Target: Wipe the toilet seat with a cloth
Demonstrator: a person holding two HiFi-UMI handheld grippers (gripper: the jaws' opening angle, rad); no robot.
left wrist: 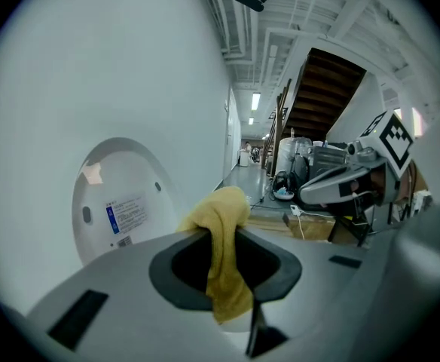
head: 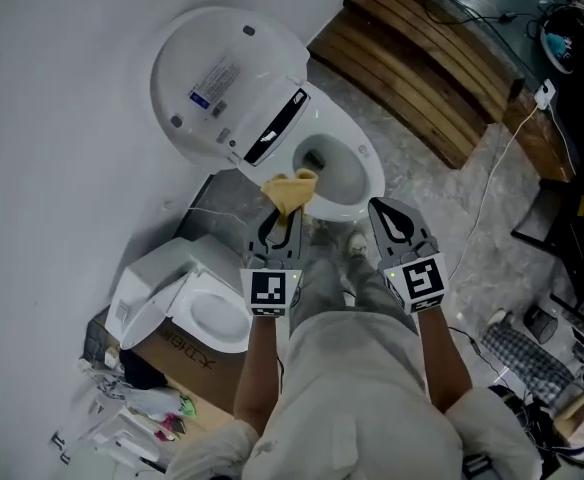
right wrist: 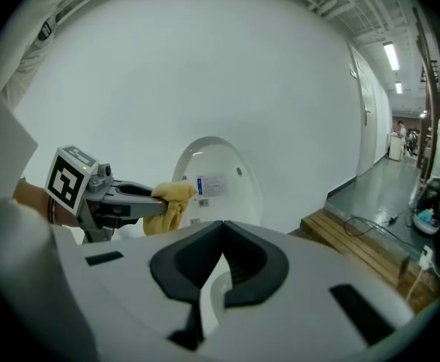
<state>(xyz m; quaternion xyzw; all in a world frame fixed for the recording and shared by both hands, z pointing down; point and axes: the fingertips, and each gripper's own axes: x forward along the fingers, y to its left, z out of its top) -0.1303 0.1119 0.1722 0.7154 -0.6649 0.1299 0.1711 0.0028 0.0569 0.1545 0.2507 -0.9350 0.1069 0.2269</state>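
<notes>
Standing over it, the person has two grippers out in front: the left gripper [head: 283, 218] has its jaws clamped on the one yellow cloth [head: 292, 190], and the right gripper [head: 384, 211] alongside it has its jaws drawn together on nothing. The cloth is off every surface, hanging in the air just short of the near rim of the toilet [head: 364, 176]. It looks soft, light and limp to me. It is pinched at a fold, with a bunch poking out past the jaw tips and a tail drooping through them, so it should mould to the curved rim but may bunch up or slip if dragged hard. Holding it as a thick wad, with plenty left forward of the tips, seems the sensible grip. Beyond the cloth the bowl is open, and its lid [head: 222, 78] is tipped up against the white wall. I cannot tell whether the seat is raised with it. Off to the left sits a second toilet [head: 212, 318] in a cardboard box [head: 187, 353], making two toilets in all, and furthest back lies one wooden platform [head: 422, 68]
</notes>
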